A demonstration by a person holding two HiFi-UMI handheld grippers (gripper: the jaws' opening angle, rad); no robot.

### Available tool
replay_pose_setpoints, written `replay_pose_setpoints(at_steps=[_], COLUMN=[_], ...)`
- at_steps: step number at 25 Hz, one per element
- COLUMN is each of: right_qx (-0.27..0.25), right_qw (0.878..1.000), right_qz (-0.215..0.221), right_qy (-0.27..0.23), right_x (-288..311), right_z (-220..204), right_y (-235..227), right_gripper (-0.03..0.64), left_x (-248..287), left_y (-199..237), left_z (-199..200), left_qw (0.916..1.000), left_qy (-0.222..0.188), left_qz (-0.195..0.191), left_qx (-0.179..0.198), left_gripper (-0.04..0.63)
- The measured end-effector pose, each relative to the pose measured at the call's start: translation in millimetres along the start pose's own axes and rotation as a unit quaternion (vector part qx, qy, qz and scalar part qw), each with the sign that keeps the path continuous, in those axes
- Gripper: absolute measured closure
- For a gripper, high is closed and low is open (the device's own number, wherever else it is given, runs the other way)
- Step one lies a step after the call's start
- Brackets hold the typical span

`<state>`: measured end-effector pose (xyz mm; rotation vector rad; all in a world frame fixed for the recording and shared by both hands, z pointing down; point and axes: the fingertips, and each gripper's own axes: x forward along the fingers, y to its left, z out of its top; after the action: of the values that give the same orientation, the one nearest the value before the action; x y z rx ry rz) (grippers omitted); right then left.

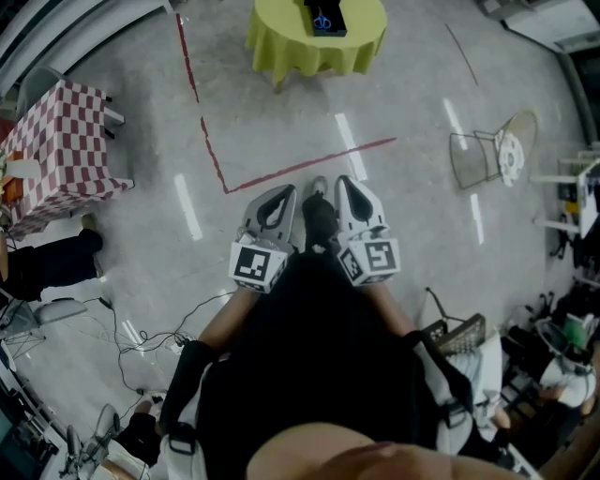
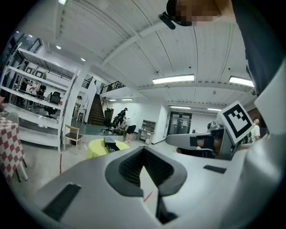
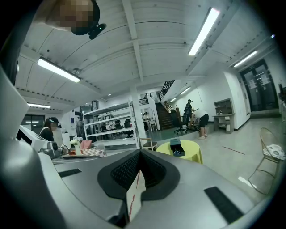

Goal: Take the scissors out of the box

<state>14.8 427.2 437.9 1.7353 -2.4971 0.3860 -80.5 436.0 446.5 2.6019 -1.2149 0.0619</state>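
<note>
Left gripper [image 1: 279, 199] and right gripper [image 1: 349, 192]: fingers closed, empty. Far ahead of them, one table [image 1: 281, 42], one box [image 1: 337, 28], apparently one scissors [image 1: 322, 19]; open floor [image 1: 309, 122] between.

A round tabletop [image 1: 281, 52] draped in yellow-green cloth is standing at the far end of the floor. A second table [image 1: 61, 141], under a red-and-white checked cloth, is sitting at the left. Red tape lines [image 1: 309, 166] are running across the pale floor between them, bending at a corner. A wire chair [image 1: 483, 155] is standing at the right, well apart from both tables. Black cables [image 1: 141, 333] are trailing over the floor at the near left. White shelving [image 2: 40, 74] is lining the left wall, a wooden chair [image 2: 73, 134] standing just beside it. By the far staircase [image 2: 96, 112], someone [image 2: 129, 129] is bending over, perhaps at an office chair. Strip lights [image 2: 172, 79] are glowing overhead.
</note>
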Motion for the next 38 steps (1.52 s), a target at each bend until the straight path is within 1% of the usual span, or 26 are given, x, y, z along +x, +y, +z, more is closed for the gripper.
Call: replay_pose_setpoints(at_steps=[5, 11, 16, 19, 29, 34, 38], right_qx=[0.003, 0.007, 0.009, 0.008, 0.004, -0.001, 0.002], right_qw=[1.0, 1.0, 1.0, 1.0, 0.999, 0.999, 0.999], right_qz=[0.001, 0.005, 0.006, 0.009, 0.032, 0.045, 0.047], right_qy=[-0.001, -0.005, -0.007, -0.004, 0.007, 0.003, 0.008], right_x=[34.4, 93.0, 149.7, 182.9, 288.3, 322.5, 341.9], right_z=[0.6, 18.1, 40.8, 53.7, 94.7, 107.8, 110.1], right_y=[-11.7, -39.8, -80.2, -108.2, -203.7, -240.3, -259.6], right_gripper=[0.62, 0.62, 0.62, 0.62, 0.62, 0.62, 0.62], left_x=[22.2, 74.8, 139.3, 180.3, 320.9, 366.6, 388.3], left_y=[21.2, 57.1, 82.3, 93.8, 134.8, 143.7, 152.4], left_z=[0.7, 17.4, 35.3, 47.2, 93.6, 112.1, 119.7], left_qw=[1.0, 1.0, 0.9999, 0.9999, 0.9994, 0.9986, 0.9979], left_qy=[0.004, 0.006, 0.01, 0.012, 0.01, 0.002, 0.0], left_qz=[0.0, 0.004, 0.003, 0.005, 0.033, 0.053, 0.065], left_qx=[-0.007, -0.001, 0.003, -0.001, 0.001, 0.003, 0.005], left_gripper=[0.609, 0.609, 0.609, 0.609, 0.609, 0.609, 0.609])
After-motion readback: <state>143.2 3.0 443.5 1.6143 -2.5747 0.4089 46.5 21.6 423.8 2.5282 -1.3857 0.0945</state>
